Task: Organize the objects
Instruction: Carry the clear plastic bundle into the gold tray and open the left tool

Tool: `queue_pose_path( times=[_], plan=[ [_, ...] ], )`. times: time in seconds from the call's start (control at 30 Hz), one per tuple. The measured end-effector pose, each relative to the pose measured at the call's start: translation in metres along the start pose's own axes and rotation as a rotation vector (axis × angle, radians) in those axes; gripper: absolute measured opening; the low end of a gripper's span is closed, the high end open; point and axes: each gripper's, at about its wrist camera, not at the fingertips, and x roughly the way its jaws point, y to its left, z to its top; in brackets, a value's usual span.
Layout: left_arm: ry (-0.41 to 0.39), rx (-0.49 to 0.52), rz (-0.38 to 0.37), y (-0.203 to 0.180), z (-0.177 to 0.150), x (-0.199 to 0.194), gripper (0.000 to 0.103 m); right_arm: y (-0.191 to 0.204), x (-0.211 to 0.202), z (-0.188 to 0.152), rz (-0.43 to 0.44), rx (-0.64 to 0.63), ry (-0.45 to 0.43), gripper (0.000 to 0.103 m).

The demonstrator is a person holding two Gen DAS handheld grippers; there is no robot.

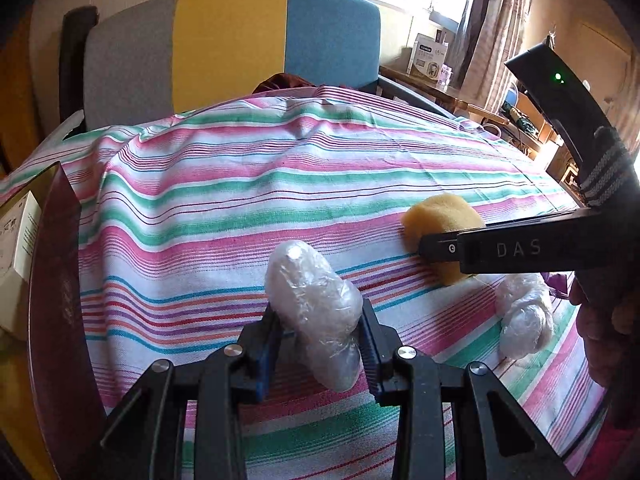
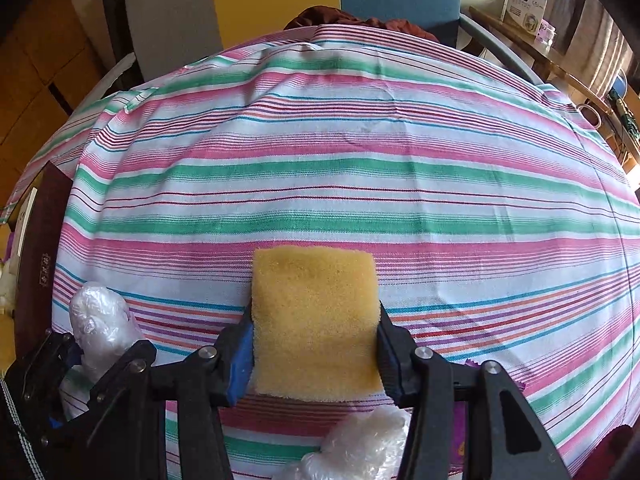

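Note:
My left gripper is shut on a roll wrapped in clear plastic film and holds it over the striped cloth. It also shows in the right wrist view, at the lower left. My right gripper is shut on a yellow sponge. In the left wrist view the sponge sits to the right, partly hidden by the right gripper's black body. A second film-wrapped bundle lies on the cloth near the right gripper and shows in the right wrist view below the sponge.
A dark red box with a white carton beside it stands at the cloth's left edge. A grey, yellow and blue chair back stands behind the table. A wooden shelf with a white box is at the back right.

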Motion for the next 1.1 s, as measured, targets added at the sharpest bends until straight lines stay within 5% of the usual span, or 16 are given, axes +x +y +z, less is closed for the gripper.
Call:
queue_pose_path(
  times=[0.2, 0.47, 1.1],
  plan=[
    [-0.011, 0.033, 0.033, -0.007, -0.001, -0.017, 0.036, 0.006, -0.001, -0.005, -0.027, -0.037, -0.014, 0.051],
    [-0.101, 0.063, 0.032, -0.011, 0.006, -0.091, 0.036, 0.006, 0.001, -0.003, -0.019, -0.061, -0.019, 0.051],
    [-0.169, -0.102, 0.202, 0.079, -0.007, -0.174, 0.036, 0.014, 0.0, -0.007, -0.073, -0.117, -0.055, 0.052]
  ],
)
